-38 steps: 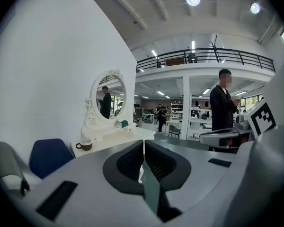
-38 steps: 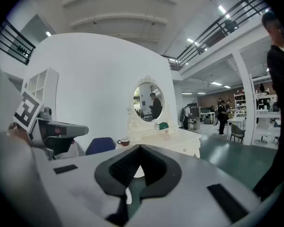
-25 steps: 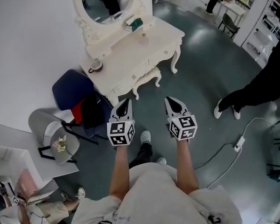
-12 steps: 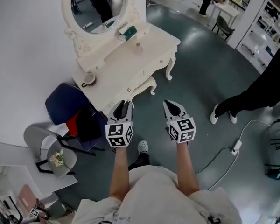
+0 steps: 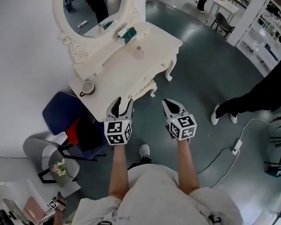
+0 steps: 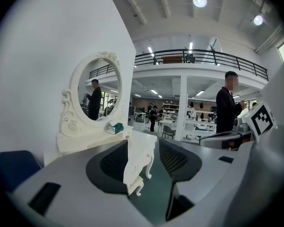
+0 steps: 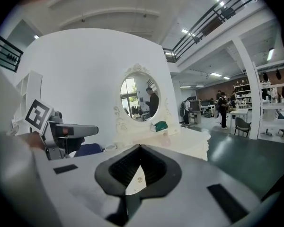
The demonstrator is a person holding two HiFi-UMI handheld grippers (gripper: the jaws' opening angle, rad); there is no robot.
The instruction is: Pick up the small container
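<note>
The small clear container (image 5: 139, 53) stands on the white dressing table (image 5: 131, 74), in front of the oval mirror (image 5: 91, 6); it shows faintly in the right gripper view (image 7: 166, 137). A teal box (image 5: 129, 33) lies behind it. My left gripper (image 5: 122, 102) hovers over the table's near edge; its jaws have just been opening and stand wide with nothing between them (image 6: 144, 145). My right gripper (image 5: 166, 102) is shut and empty beside it, over the floor by the table's front (image 7: 141, 148). Both are well short of the container.
A cup (image 5: 87, 86) sits at the table's left end. An ornate white stool (image 5: 145, 84) is tucked under the table. A blue chair (image 5: 65, 111) with red and black things stands at left, a grey stand with flowers (image 5: 56, 165) below it. A person in black (image 5: 262, 93) and a floor cable (image 5: 237, 146) are at right.
Both grippers have moved forward toward the dressing table. The left gripper's jaws have gone from shut to wide open. The right gripper stays shut.
</note>
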